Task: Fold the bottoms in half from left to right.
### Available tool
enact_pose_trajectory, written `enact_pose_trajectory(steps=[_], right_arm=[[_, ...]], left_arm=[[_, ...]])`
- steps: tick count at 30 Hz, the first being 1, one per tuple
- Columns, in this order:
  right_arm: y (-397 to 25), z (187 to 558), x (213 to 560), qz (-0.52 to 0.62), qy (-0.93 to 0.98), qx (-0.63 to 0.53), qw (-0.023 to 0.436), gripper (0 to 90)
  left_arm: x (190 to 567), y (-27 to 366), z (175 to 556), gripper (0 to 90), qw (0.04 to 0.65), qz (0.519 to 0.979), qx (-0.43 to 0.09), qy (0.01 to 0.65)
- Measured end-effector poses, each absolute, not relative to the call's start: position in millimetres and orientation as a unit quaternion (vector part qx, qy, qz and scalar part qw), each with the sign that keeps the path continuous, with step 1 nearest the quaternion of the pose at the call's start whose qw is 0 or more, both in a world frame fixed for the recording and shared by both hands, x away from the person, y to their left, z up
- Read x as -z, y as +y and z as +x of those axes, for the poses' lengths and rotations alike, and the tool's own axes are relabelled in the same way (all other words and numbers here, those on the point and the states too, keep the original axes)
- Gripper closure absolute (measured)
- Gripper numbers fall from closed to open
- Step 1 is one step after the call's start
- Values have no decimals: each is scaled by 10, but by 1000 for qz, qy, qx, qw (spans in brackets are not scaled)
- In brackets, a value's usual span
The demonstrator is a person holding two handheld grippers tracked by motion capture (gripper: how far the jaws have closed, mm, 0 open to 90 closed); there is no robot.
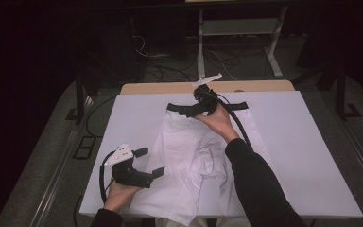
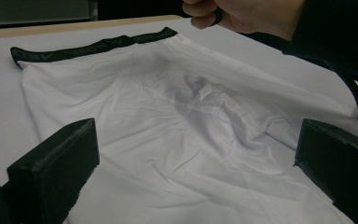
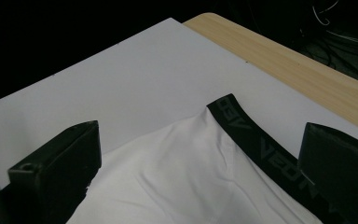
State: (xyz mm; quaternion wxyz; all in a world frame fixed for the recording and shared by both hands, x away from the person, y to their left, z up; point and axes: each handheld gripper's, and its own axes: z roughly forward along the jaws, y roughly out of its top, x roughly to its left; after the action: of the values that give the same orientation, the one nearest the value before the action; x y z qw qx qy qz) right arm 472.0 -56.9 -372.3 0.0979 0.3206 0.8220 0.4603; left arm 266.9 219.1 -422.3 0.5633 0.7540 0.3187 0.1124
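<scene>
A white garment (image 1: 189, 151) with a black waistband (image 1: 238, 105) lies spread and wrinkled on the white-covered table (image 1: 302, 156), waistband at the far side. My left gripper (image 1: 150, 161) hovers at the near left beside the garment's left edge, open with nothing in it. In the left gripper view its jaws stand wide apart over the white fabric (image 2: 168, 130), with the waistband (image 2: 93, 46) beyond. My right gripper (image 1: 194, 109) is at the far side over the waistband, open. The right gripper view shows the waistband's corner (image 3: 242, 123) and white cloth (image 3: 177, 177) between its jaws.
A wooden table edge (image 1: 170, 87) shows beyond the white cover. Behind the table are white frame legs (image 1: 201, 47) and cables on the floor (image 1: 170, 66). A black stand (image 1: 80, 94) is at the left. The person's right hand (image 2: 242, 14) reaches across the garment.
</scene>
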Motion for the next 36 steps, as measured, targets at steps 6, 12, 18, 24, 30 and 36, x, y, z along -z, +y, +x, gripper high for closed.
enact_pose_trajectory(steps=[6, 12, 18, 24, 30, 36], right_arm=[[-462, 4776, 3722, 320, 823, -459, 96, 0], [-300, 4838, 3762, 318, 825, -457, 91, 0], [-132, 4911, 3860, 321, 827, -453, 86, 0], [35, 4961, 3945, 320, 831, -447, 89, 0], [158, 5002, 3999, 325, 825, -449, 105, 0], [197, 5072, 4094, 339, 826, -436, 110, 0]], left_arm=[[4219, 2195, 2674, 0, 565, 752, -112, 319], [4212, 2198, 2673, 0, 570, 749, -111, 319], [4205, 2207, 2676, 0, 574, 745, -111, 320], [4199, 2213, 2677, 0, 578, 743, -110, 320], [4193, 2215, 2677, 0, 582, 740, -109, 320], [4190, 2215, 2682, 0, 584, 739, -109, 319]])
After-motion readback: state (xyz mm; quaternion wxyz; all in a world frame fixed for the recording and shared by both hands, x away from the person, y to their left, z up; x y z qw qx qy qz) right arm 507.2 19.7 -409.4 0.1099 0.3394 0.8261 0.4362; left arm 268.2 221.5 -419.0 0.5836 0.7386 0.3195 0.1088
